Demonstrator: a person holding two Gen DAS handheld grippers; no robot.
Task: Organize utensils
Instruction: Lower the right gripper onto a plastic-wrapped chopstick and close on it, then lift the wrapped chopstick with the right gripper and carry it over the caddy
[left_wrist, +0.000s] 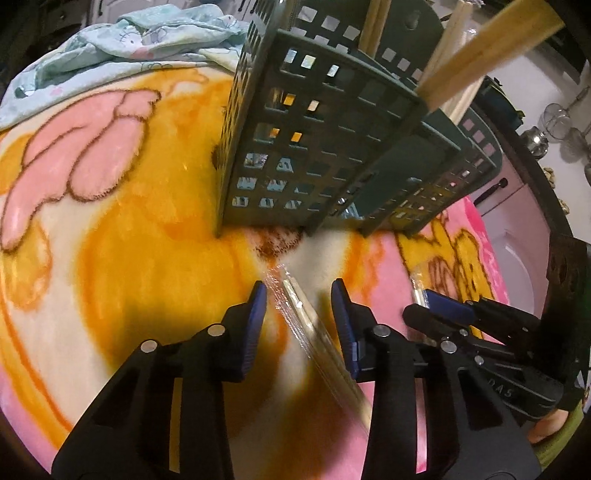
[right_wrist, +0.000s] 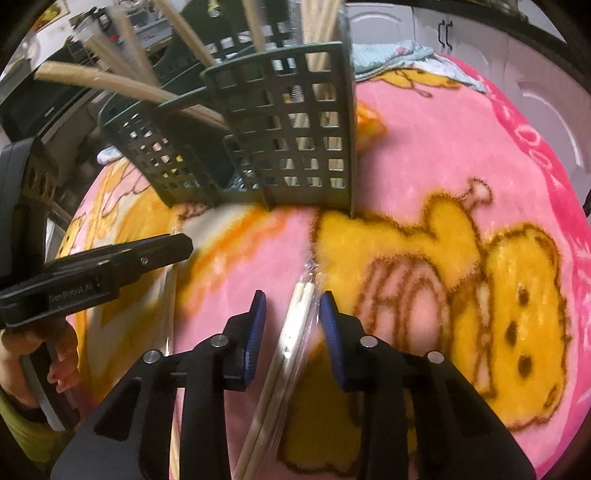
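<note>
A dark green perforated utensil caddy (left_wrist: 332, 147) stands on the blanket, with several wooden chopsticks and paper-wrapped sticks (left_wrist: 480, 59) standing in its compartments; it also shows in the right wrist view (right_wrist: 288, 140). My left gripper (left_wrist: 299, 314) is open, its blue pads either side of a plastic-wrapped pair of chopsticks (left_wrist: 314, 339) lying on the blanket. My right gripper (right_wrist: 291, 325) is open around another plastic-wrapped pair of chopsticks (right_wrist: 291, 339) lying flat. Each gripper shows in the other's view: the right gripper (left_wrist: 461, 317) and the left gripper (right_wrist: 110, 266).
A fluffy pink and orange cartoon blanket (right_wrist: 461, 258) covers the surface. A light blue crumpled cloth (left_wrist: 122, 40) lies behind the caddy. White cabinet doors (left_wrist: 517, 229) and hanging metal kitchenware (left_wrist: 554, 125) are at the right.
</note>
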